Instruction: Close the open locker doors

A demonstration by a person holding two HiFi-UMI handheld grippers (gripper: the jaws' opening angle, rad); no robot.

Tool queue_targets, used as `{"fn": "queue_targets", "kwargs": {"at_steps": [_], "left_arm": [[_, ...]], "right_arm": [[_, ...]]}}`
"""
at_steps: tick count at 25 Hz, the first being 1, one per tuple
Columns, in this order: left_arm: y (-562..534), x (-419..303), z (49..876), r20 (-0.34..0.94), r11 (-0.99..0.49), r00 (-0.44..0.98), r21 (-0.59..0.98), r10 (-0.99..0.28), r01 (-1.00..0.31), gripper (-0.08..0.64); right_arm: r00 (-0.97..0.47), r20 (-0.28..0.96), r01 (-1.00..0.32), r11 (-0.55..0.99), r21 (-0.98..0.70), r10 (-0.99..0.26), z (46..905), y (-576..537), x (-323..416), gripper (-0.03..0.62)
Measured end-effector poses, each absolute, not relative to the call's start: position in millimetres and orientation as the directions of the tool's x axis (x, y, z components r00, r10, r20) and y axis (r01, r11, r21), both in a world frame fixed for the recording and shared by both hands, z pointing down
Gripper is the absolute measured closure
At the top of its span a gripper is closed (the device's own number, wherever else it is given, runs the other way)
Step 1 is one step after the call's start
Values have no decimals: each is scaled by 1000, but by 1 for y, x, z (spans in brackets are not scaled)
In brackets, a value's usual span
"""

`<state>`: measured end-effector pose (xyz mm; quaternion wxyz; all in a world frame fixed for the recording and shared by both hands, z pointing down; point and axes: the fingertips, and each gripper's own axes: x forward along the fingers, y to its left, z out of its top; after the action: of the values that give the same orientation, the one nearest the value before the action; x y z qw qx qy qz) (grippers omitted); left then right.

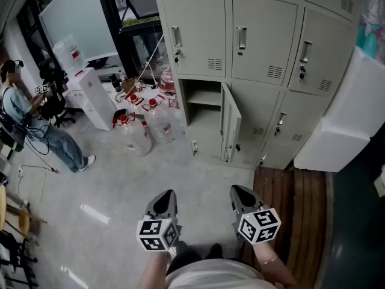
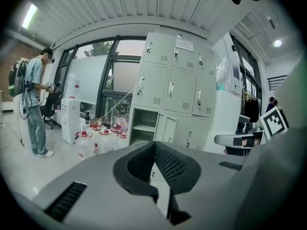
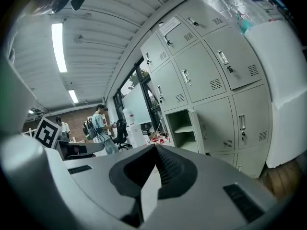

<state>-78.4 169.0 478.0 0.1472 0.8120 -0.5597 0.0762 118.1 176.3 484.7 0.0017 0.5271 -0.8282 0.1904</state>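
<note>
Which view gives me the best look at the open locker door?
Head view: the door shows whole and largest, from above, swung wide open. The left gripper view shows it small, inner face toward the camera. The right gripper view shows it small and nearly edge-on.

Water jugs [image 1: 147, 128]: red-capped, clustered on the floor [image 1: 120, 182].
Water dispenser [image 1: 93, 98]: white, upright, left of the jugs.
Person [image 1: 42, 122]: standing near the floor's left edge.
</note>
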Motion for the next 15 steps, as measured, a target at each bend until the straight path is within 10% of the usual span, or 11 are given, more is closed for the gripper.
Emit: {"fn": "queue_targets", "kwargs": {"at_steps": [15], "left_arm": [[148,-73,476,310,-320,346,132,-886,-938,540]], "right_arm": [[-376,111,-879,316,-356,-920,454,119,168,477]]}}
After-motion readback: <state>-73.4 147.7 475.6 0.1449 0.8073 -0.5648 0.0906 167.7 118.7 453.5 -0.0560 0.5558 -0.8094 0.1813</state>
